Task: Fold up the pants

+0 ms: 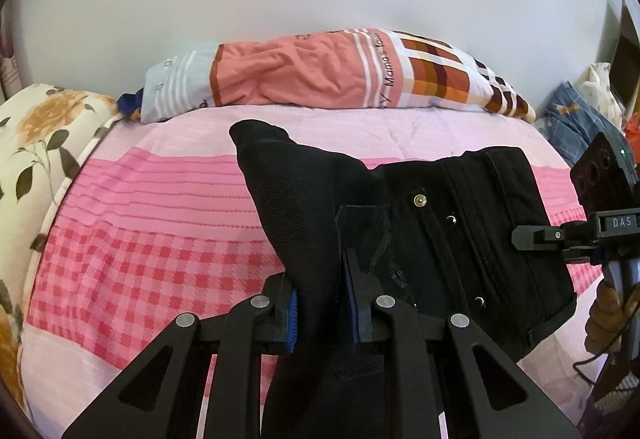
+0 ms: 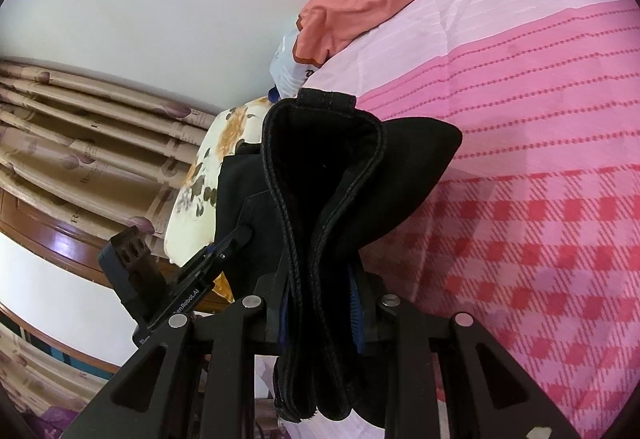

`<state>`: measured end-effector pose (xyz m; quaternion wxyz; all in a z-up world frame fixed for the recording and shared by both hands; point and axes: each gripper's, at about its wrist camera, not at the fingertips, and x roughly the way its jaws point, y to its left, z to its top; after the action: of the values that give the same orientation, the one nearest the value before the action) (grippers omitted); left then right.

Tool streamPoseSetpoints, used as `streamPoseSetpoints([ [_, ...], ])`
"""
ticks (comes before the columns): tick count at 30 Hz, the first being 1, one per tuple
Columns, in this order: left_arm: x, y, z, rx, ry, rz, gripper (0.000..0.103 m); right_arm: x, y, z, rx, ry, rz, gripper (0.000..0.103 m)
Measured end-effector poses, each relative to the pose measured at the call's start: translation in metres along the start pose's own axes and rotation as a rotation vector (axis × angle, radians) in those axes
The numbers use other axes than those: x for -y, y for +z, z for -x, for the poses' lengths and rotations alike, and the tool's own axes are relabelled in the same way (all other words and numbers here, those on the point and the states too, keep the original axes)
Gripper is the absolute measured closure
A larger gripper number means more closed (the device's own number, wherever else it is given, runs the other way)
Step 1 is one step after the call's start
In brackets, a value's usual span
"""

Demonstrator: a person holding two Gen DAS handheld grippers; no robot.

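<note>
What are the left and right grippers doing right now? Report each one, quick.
Left gripper: jaws closed on the black pants.
Right gripper: jaws closed on the same pants, clamping a folded, seamed edge.

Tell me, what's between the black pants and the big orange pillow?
Only bare pink bedsheet lies between the black pants and the orange pillow, seen in the left wrist view.
</note>
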<state>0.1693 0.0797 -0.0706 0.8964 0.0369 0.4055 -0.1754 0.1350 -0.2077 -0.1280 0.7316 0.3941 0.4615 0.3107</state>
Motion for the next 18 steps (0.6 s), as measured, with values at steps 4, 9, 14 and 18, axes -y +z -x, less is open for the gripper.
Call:
streamPoseSetpoints([
  [4, -0.010, 0.004, -0.001, 0.006, 0.013, 0.007, 0.084, -0.004, 0.003, -0.009, -0.004, 0.006, 0.000, 0.080],
  [9, -0.024, 0.010, -0.003, 0.014, 0.032, 0.020, 0.084, -0.010, 0.009, -0.021, -0.010, 0.013, 0.002, 0.080],
  [14, -0.037, 0.016, -0.008, 0.019, 0.049, 0.024, 0.084, -0.015, 0.017, -0.032, -0.014, 0.016, 0.005, 0.080],
  [18, -0.048, 0.021, -0.013, 0.022, 0.056, 0.034, 0.084, -0.016, 0.024, -0.041, -0.020, 0.017, 0.007, 0.080],
])
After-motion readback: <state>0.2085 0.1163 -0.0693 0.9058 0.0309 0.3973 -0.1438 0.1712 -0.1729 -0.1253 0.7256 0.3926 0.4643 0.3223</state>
